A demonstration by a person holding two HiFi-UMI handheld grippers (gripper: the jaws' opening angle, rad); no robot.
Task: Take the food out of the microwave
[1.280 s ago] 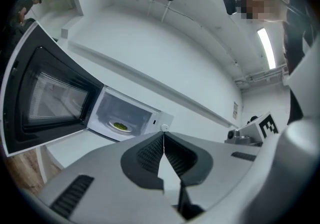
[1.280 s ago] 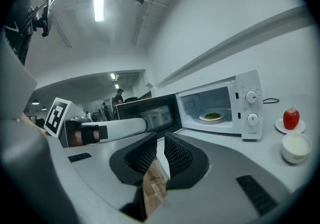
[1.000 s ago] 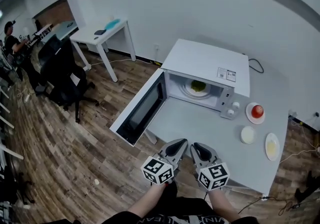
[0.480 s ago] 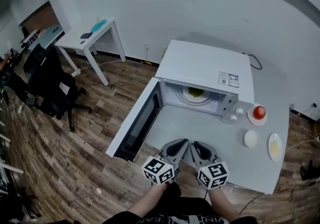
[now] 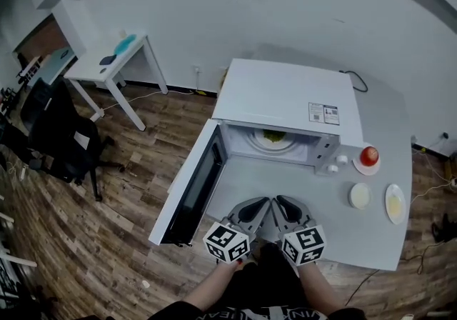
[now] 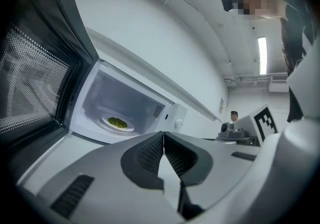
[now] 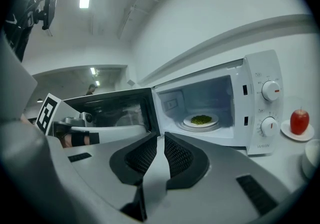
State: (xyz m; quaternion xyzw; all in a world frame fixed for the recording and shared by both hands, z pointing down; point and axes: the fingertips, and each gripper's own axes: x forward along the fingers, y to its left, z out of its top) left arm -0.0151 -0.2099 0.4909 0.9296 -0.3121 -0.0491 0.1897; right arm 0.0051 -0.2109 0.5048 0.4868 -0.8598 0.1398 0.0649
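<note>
A white microwave (image 5: pixel 285 101) stands on the grey table (image 5: pixel 343 236) with its door (image 5: pixel 189 186) swung open to the left. Inside, a white plate of green food (image 5: pixel 273 138) sits on the turntable; it also shows in the left gripper view (image 6: pixel 118 123) and the right gripper view (image 7: pixel 201 119). My left gripper (image 5: pixel 263 203) and right gripper (image 5: pixel 280 201) hover side by side over the table's near edge, pointing at the cavity and well short of it. The left jaws touch at their tips (image 6: pixel 163 133). The right jaws (image 7: pixel 161 135) leave only a thin slit. Neither holds anything.
To the right of the microwave lie a red apple on a small plate (image 5: pixel 368 157), a white bowl (image 5: pixel 359 196) and a plate with something pale yellow (image 5: pixel 393 203). The open door juts past the table's left edge. A white desk (image 5: pixel 114 61) and a black chair (image 5: pixel 64 140) stand far left.
Both grippers have come forward together from the table's front edge to over the table, nearer the open microwave. The microwave and dishes kept their places.
</note>
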